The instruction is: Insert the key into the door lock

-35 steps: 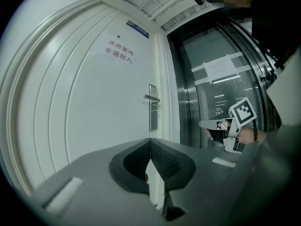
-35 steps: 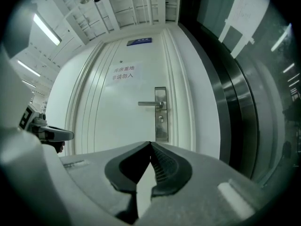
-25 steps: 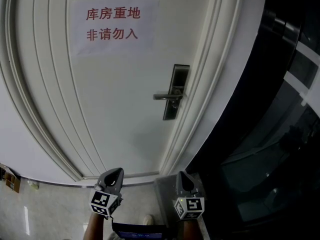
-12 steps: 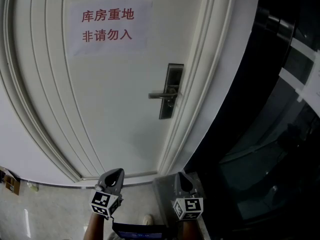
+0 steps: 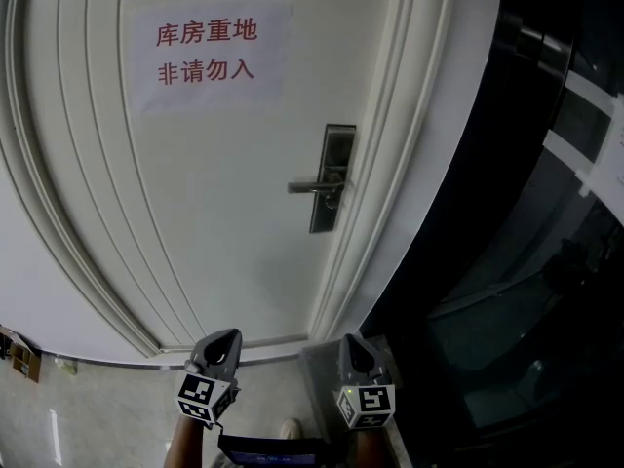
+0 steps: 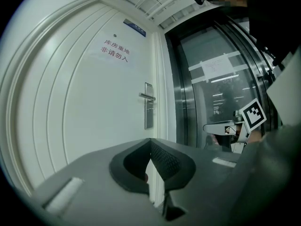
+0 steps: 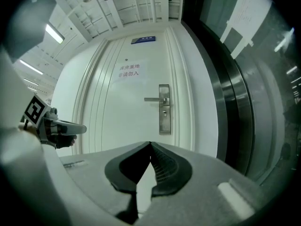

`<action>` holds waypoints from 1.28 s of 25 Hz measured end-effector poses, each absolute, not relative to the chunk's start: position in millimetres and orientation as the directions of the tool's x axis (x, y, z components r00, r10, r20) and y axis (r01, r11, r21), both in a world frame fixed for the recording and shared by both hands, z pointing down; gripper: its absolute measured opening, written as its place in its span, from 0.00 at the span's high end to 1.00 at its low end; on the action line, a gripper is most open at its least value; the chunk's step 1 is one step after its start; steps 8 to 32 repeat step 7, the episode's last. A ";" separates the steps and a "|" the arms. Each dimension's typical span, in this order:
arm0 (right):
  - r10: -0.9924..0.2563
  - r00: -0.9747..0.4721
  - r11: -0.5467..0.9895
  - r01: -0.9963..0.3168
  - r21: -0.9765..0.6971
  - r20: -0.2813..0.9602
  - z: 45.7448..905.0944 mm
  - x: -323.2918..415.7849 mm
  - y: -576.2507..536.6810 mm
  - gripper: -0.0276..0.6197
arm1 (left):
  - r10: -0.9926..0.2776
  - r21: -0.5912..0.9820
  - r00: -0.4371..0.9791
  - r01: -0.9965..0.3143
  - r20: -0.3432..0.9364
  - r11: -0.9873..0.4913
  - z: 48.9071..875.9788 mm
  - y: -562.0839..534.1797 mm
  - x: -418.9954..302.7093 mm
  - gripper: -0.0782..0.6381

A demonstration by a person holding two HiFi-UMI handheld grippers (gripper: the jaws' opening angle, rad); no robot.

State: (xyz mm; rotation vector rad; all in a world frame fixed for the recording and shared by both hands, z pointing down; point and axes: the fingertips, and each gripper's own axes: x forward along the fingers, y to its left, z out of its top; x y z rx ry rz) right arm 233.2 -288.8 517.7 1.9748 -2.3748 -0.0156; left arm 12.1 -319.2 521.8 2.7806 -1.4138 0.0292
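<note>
A white door [image 5: 224, 213] carries a steel lock plate [image 5: 331, 178] with a lever handle [image 5: 312, 187] pointing left. The same lock plate [image 7: 163, 109] shows in the right gripper view, with a small keyhole [image 7: 163, 112] under the handle. It also appears as the lock plate [image 6: 148, 112] in the left gripper view. My left gripper [image 5: 222, 341] and right gripper [image 5: 353, 345] hang side by side, low and well short of the door, both pointing at it. Each has its jaws together at the tips. No key shows in any view.
A paper sign [image 5: 207, 52] with red characters hangs on the door's upper half. Dark glass panels [image 5: 546, 261] in a metal frame fill the right side. A cardboard box [image 5: 15, 351] sits on the tiled floor at the lower left.
The door and lock plate have slid slightly left and up in the head view. Both grippers keep their places, jaws unchanged.
</note>
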 end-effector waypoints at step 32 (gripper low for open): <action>-0.983 -0.180 0.182 -0.982 0.057 0.038 520.3 230.9 -293.4 0.95 | -0.808 0.016 0.589 -0.808 0.026 -0.588 523.0 -322.8 8.9 0.89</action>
